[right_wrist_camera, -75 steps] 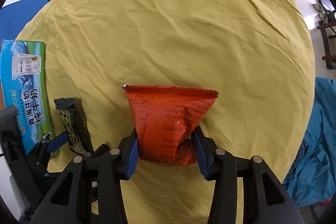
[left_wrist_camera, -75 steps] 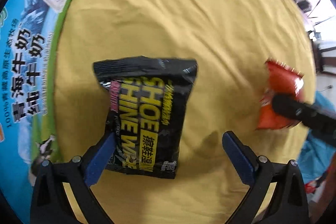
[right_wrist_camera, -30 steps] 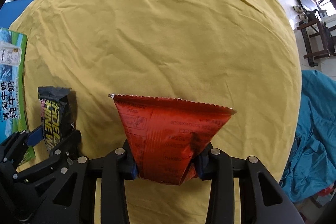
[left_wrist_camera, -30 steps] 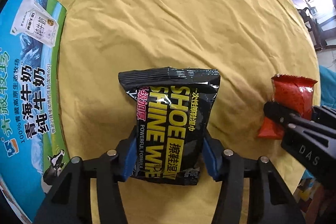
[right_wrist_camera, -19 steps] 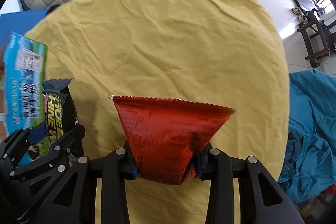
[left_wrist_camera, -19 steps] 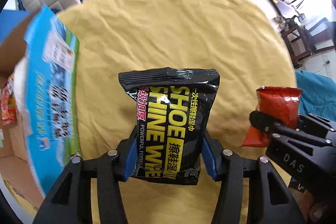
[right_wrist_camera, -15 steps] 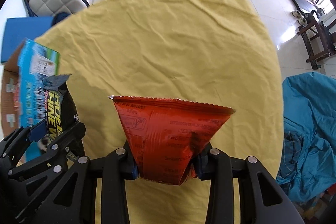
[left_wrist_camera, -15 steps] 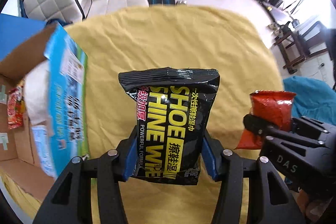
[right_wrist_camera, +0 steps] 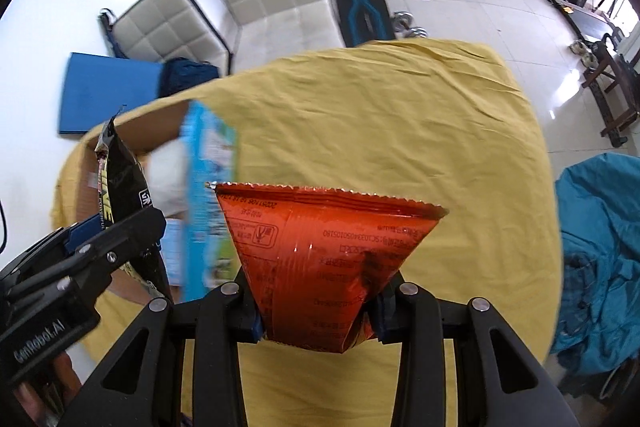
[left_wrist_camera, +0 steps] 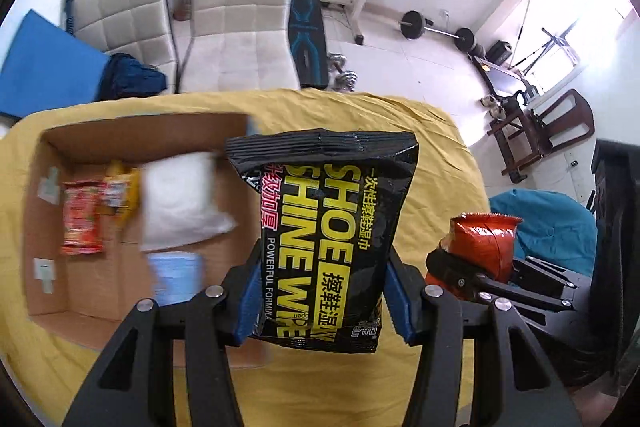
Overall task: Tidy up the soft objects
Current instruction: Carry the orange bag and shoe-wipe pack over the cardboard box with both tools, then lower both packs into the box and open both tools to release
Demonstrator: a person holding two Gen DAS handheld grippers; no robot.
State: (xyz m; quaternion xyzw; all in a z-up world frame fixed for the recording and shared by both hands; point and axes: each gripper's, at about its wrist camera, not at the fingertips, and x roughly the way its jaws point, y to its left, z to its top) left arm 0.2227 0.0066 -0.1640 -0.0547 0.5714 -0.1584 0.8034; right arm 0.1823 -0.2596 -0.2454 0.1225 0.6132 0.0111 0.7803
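My left gripper clamps the black wipes pack, right gripper clamps the red packet; both above the yellow cloth, beside the box.

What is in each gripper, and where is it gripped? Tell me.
The left gripper clamps the black shoe-wipe pack by the sides of its lower half. The right gripper clamps the red snack packet at its narrow lower end.

Both packs now off the cloth, up by the box

The left gripper, wide open 2.5 s ago, now clamps the black wipes pack and holds it raised beside the open cardboard box; the right gripper has lifted the red packet too.
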